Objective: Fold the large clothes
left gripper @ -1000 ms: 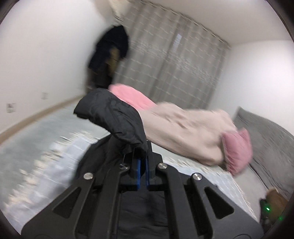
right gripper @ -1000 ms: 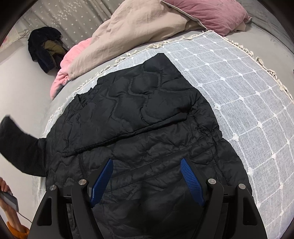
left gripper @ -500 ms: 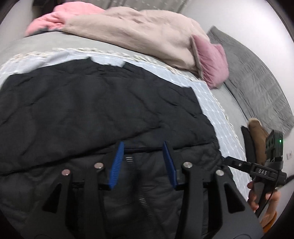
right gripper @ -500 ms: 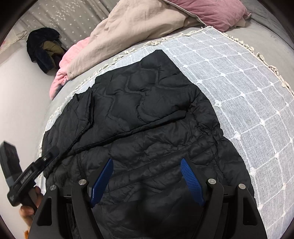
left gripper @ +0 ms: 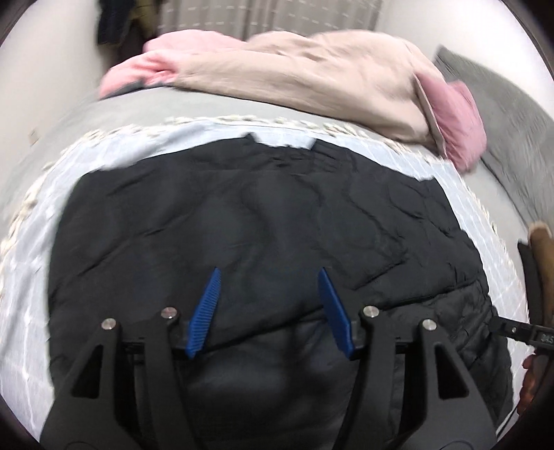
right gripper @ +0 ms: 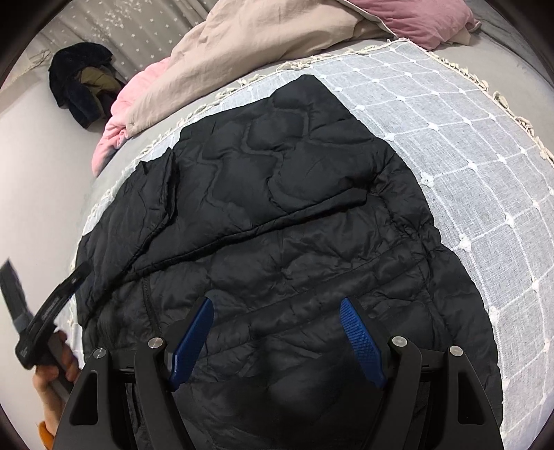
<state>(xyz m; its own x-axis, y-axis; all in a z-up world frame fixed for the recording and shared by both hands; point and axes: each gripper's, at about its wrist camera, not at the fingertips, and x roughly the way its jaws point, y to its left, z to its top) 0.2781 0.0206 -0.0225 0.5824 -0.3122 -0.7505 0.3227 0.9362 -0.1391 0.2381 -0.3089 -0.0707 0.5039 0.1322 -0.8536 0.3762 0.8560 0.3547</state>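
A black quilted jacket (left gripper: 263, 214) lies flat on a white gridded blanket (left gripper: 31, 311) on the bed. One sleeve is folded across the jacket's body (right gripper: 294, 194), its edge running diagonally. My left gripper (left gripper: 269, 273) hovers just over the folded part. Its jaws are opening, and no cloth is caught between the blue pads (left gripper: 204, 311). My right gripper (right gripper: 276, 304) hangs over the jacket's near end, open and holding nothing. The blanket (right gripper: 450, 138) shows bare to the right of the jacket.
A beige duvet (right gripper: 263, 45) and a pink pillow (right gripper: 415, 17) are heaped at the bed's far side. Dark clothes (right gripper: 79, 86) hang by the curtain. A hand (right gripper: 52, 377) holds the other tool at the bed's left edge. A grey pillow (left gripper: 512, 131) lies far right.
My left gripper, shut on the raised sleeve before, has come down and let go. The sleeve now lies folded over the jacket, and the jaws have widened. The right gripper has stayed put.
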